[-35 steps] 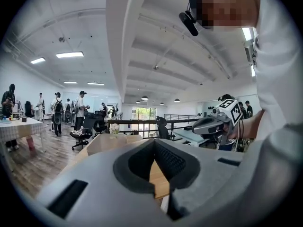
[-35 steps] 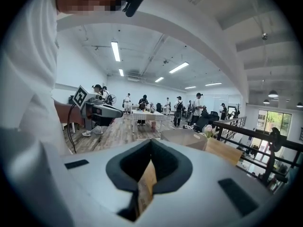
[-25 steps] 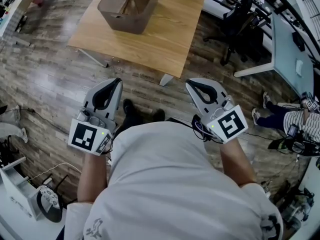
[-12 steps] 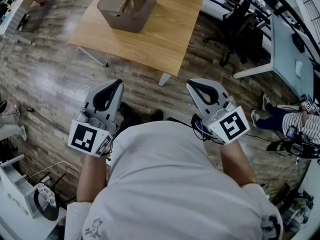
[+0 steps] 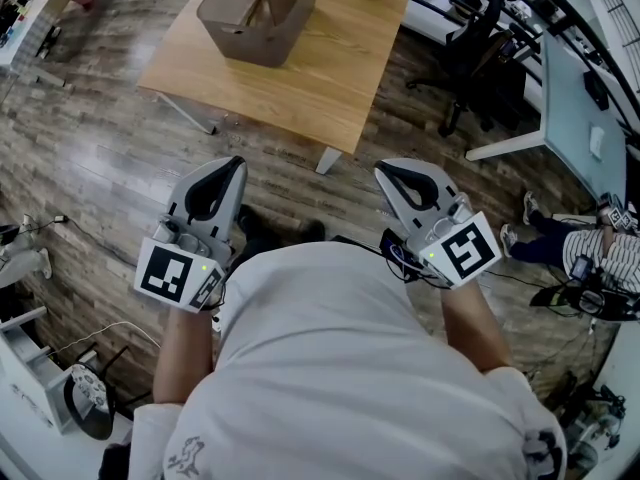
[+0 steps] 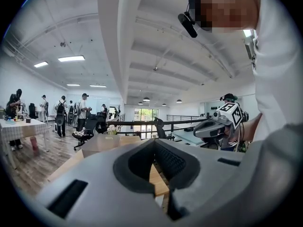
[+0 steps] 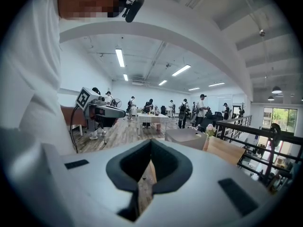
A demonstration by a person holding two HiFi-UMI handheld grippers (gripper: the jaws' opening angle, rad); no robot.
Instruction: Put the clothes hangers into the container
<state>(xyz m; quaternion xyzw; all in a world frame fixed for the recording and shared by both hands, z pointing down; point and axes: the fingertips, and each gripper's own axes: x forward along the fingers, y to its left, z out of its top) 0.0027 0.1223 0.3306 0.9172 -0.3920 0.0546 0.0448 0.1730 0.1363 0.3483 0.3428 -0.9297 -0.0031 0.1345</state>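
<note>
A person stands on the plank floor (image 5: 100, 168) with the left gripper (image 5: 236, 162) and right gripper (image 5: 383, 169) held out side by side, both pairs of jaws closed on nothing, while the brown container (image 5: 258, 13), contents too small to tell, sits on the far wooden table (image 5: 330, 58).

A wooden table (image 5: 330, 78) is standing on the plank floor (image 5: 100, 178). A black office chair (image 5: 478, 43) is sitting near it, and a person in a striped top (image 5: 600, 253) is sitting at the far right.
</note>
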